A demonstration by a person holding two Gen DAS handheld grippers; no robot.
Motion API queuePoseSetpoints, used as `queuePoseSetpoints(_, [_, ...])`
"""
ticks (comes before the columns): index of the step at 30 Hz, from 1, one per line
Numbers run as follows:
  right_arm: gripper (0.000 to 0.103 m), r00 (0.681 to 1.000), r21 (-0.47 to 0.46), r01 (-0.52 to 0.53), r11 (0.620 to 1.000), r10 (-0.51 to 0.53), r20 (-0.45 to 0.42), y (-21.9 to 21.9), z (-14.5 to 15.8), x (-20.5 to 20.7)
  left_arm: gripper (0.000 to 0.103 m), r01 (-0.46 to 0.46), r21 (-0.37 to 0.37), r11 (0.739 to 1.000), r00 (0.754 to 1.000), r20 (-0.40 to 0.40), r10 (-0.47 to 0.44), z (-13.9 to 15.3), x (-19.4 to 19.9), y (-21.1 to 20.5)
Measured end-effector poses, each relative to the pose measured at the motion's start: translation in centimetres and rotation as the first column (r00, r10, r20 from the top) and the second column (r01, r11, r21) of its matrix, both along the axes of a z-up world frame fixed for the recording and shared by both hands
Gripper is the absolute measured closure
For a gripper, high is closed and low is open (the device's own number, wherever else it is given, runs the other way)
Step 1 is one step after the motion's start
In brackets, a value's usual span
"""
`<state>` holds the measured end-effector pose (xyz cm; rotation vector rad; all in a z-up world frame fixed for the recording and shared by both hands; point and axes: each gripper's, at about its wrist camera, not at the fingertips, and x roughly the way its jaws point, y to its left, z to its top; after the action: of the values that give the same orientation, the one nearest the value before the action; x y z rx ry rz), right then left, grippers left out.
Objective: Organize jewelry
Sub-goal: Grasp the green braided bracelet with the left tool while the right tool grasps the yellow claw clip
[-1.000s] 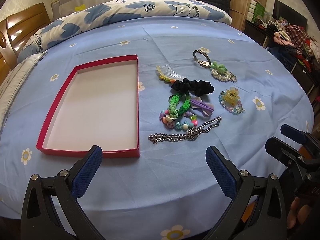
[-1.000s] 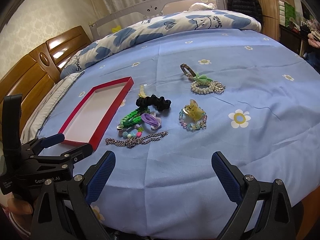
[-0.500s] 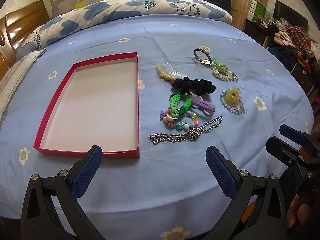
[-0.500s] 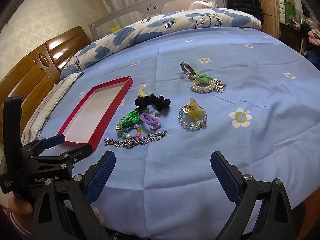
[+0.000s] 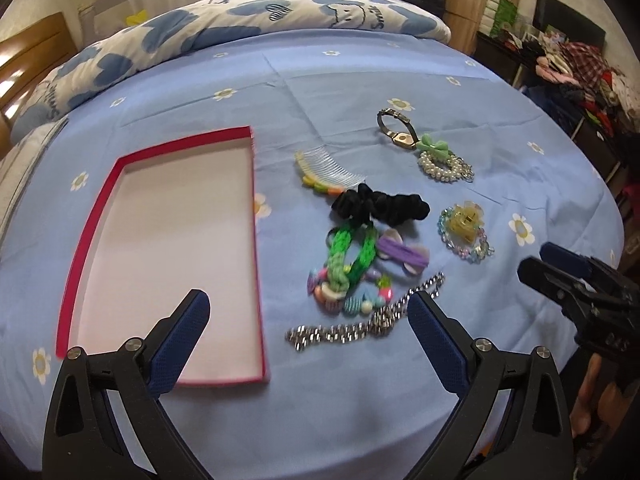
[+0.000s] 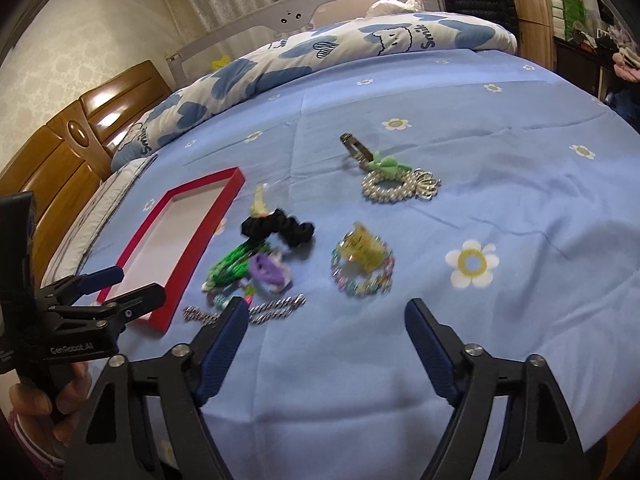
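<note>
- The right wrist view is smeared with motion blur, so the small beads in the middle pile are hard to make out there; the left wrist view is a bit sharper.
- The left gripper (image 5: 306, 312) is cut off at the bottom edge, jaws wide apart, holding nothing. Its right finger (image 5: 434, 342) covers the near end of the chain (image 5: 356, 326), and its left finger sits over the tray's white floor.
- The right gripper (image 6: 326, 322) is also spread open and empty; its left finger (image 6: 224, 344) hides the middle of the chain.
- Compared with half a second ago, both grippers have pushed forward: the jewelry looks bigger and closer, and the fingers now overlap the tray and the chain instead of sitting short of them. Nothing on the bed has shifted.
- The jewelry all lies on the blue sheet (image 5: 360, 400), right of the red tray (image 5: 256, 240), which holds nothing.
- In the pile: a comb (image 5: 324, 172), a black scrunchie (image 5: 380, 206), a green braid (image 5: 348, 256), a purple clip (image 5: 402, 254) and mixed beads (image 5: 348, 300), touching or overlapping.
- Off to the right sit a watch (image 5: 396, 130), a pearl bracelet (image 5: 444, 164) with a green bow, and a yellow claw clip (image 5: 466, 220) on a bead bracelet.
- A cloud duvet (image 5: 240, 28) lies at the far end of the bed, and cluttered shelves stand to the right.
</note>
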<state>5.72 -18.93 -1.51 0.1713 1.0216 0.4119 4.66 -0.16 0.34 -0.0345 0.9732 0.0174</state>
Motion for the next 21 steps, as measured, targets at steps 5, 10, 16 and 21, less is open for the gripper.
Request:
queuePoseSetpoints(5, [0.038,1.000,-0.003,-0.003,1.000,0.003,-0.019,0.1,-1.2,2.8,0.020,0.052,0.039,0.998,0.998,-0.035,-0.051,-0.9,2.6,-0.3])
queuePoseSetpoints(10, [0.044,0.999,-0.020,-0.028,0.999,0.027,-0.031,0.9,-2.3,5.1,0.024,0.082,0.031,0.996,0.994,-0.072,-0.080,-2.0,4.7,0.1])
queuePoseSetpoints(16, [0.053,0.997,-0.040,-0.062,0.997,0.060,-0.058,1.8,-3.8,7.0,0.033,0.121,0.001,0.993,0.985,-0.125,-0.119,-3.6,6.2,-0.2])
queuePoseSetpoints(21, [0.069,0.994,-0.049,-0.072,0.996,0.068,-0.082,2.0,-5.1,7.6,0.048,0.155,0.011,0.988,0.975,-0.163,-0.151,-4.9,7.0,-1.1])
